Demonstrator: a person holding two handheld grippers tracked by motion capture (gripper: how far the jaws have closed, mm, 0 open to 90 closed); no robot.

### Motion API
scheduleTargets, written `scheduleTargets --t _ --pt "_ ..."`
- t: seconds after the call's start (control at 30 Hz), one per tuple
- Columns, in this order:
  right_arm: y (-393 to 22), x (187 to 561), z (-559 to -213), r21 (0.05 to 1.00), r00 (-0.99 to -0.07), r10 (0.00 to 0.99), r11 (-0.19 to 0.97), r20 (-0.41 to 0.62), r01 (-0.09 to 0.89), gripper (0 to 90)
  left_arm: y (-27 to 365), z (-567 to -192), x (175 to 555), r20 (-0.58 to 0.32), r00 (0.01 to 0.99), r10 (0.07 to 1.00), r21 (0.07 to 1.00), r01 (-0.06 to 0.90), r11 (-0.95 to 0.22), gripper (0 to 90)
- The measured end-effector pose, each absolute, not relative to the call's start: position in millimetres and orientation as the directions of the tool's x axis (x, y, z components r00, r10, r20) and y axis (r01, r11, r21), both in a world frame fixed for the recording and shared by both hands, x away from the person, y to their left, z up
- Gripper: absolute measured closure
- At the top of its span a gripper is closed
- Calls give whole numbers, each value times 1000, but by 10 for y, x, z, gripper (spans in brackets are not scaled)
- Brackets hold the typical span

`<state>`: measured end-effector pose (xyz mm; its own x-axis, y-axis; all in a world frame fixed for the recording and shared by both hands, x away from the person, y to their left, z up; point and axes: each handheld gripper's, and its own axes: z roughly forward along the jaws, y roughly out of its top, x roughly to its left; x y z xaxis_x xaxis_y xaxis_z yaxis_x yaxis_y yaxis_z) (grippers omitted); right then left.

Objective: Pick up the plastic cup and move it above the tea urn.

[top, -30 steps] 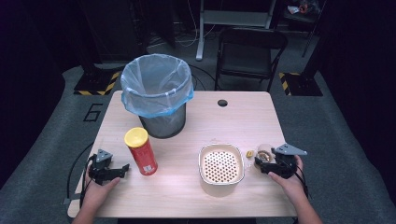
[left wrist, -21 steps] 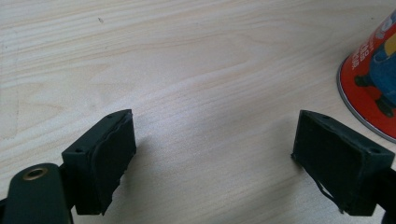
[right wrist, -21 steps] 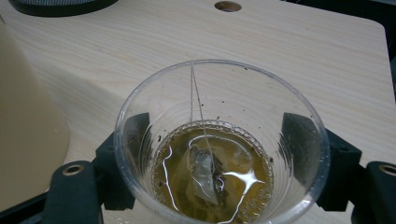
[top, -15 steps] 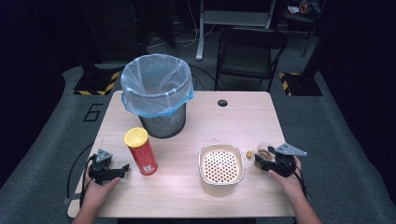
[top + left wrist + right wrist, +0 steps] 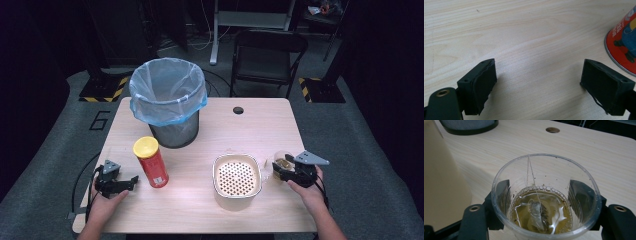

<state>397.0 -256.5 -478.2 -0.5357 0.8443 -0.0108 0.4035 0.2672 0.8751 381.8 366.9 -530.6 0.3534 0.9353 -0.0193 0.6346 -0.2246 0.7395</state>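
Table (image 5: 270,125) — bin (image 5: 167,100), can (image 5: 150,161), strainer (image 5: 236,180), cup (image 5: 546,197)

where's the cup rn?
High view: the cup stands at the table's right, between the right gripper's jaws, just right of the strainer bowl.

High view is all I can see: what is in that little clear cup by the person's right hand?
Observer: The cup holds yellowish liquid with a tea bag sunk in it, its string running up the wall.
Operator: Is the right gripper gripping it?
Observer: The right gripper has just been closing its jaws with the cup between them; whether the pads press yet, I cannot tell.
Operator: And the left gripper?
Observer: The left gripper stands open over the bare table, nothing between its jaws, near the red can.
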Motion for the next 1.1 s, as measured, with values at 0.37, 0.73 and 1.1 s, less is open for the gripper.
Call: scheduleTargets --t 0.37,0.73,1.1 --pt "-2297 4203 -4230 890 -670 736 362 -91 278 365 3669 -5305 3818 -19 353 935 739 635 -225 125" --pt "-1978 4512 -3924 913 -768 629 373 -117 167 365 3669 -5306 3818 -19 353 935 740 635 -224 125" --pt "-1732 4683 -3840 889 -814 557 442 -166 121 373 3670 -5305 3818 -19 354 935 739 634 -225 125"
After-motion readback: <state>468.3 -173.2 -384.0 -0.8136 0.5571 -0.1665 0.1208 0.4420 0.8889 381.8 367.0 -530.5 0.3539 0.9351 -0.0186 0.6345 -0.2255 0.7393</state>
